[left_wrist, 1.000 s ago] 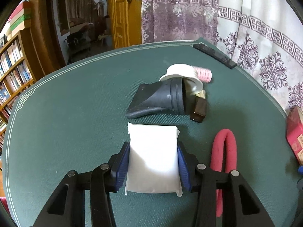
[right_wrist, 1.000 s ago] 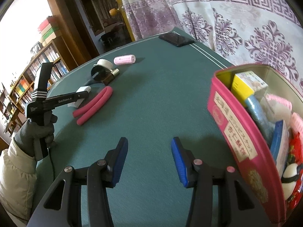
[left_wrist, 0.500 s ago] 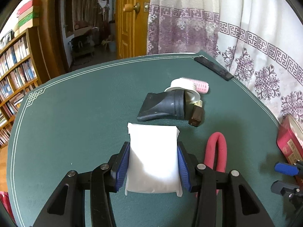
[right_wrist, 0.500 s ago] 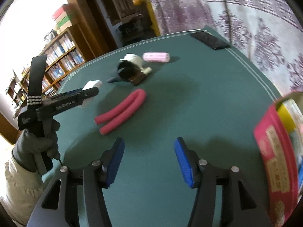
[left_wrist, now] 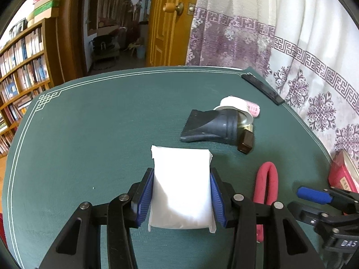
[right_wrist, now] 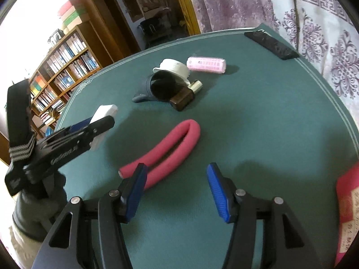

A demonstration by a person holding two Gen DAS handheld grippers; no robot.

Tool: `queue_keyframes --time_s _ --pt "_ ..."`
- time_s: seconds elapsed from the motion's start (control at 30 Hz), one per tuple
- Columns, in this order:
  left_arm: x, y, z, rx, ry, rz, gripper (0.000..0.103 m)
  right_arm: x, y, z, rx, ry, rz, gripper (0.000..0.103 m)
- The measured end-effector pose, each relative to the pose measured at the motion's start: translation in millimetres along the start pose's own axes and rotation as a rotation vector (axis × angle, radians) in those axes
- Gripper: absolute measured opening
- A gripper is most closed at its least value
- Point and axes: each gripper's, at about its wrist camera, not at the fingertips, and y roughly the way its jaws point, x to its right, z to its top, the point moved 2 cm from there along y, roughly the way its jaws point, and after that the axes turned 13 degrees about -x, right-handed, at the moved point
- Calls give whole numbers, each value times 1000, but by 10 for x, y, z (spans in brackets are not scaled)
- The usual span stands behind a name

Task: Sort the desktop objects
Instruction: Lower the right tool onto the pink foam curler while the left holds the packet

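L gripper point(left_wrist: 181, 192) is clamping white packet point(left_wrist: 181, 179), mid-carry. R gripper point(right_wrist: 177, 190) is hanging open, empty. Next: likely packet to red box point(left_wrist: 341, 174) at 3 o'clock.

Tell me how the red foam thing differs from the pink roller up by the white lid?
The red foam tube is long, smooth and bent double into a U; the pink roller is a short, straight, ribbed cylinder. The tube lies near the open right gripper; the roller lies farther off, beside the white lid. Both rest on the green table.
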Motion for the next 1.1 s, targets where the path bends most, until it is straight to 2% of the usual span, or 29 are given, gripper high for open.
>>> queue_keyframes --time_s 0.37,0.53,0.73,0.83,0.9,0.93,1.03,1.1 --pt "-78 45 -15 -8 -30 -18 49 -2 271 235 -11 83 26 60" --pt "-82 77 -20 -13 -34 -19 49 -48 331 289 10 74 -22 60" --pt "-83 114 -29 -21 -38 -16 49 -190 384 284 29 -11 -135 59" --pt "-66 125 -36 -24 -34 -16 49 -252 405 229 38 -81 -209 54" --pt "-48 125 -39 -25 -29 -17 49 -289 412 199 40 -122 -238 45" --pt "-42 125 -40 -26 -27 -17 49 -292 410 189 43 -134 -254 36" --pt "-30 116 -41 -25 -24 -19 49 -264 362 128 39 -145 -237 17" --pt "-22 113 -41 -25 -23 -20 49 -198 323 60 34 -127 -204 16"
